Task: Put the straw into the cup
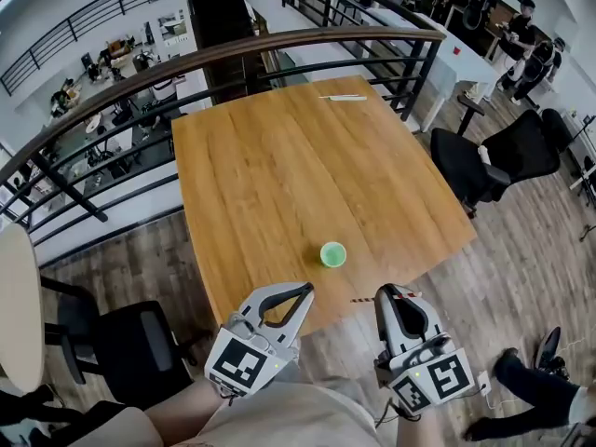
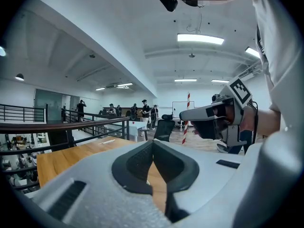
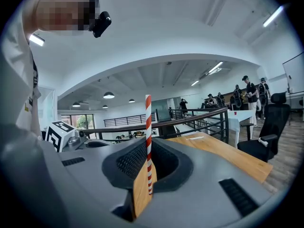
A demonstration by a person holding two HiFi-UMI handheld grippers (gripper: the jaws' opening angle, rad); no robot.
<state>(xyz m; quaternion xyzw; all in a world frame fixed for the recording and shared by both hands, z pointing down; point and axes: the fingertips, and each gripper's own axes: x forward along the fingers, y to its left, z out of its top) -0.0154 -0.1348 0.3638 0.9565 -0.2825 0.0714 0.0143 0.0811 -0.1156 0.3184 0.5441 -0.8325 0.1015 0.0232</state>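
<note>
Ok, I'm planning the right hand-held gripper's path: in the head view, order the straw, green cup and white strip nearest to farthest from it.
1. straw: clamped in the right hand-held gripper itself.
2. green cup: on the table, near its front edge, slightly to the left.
3. white strip: at the table's far edge.
</note>
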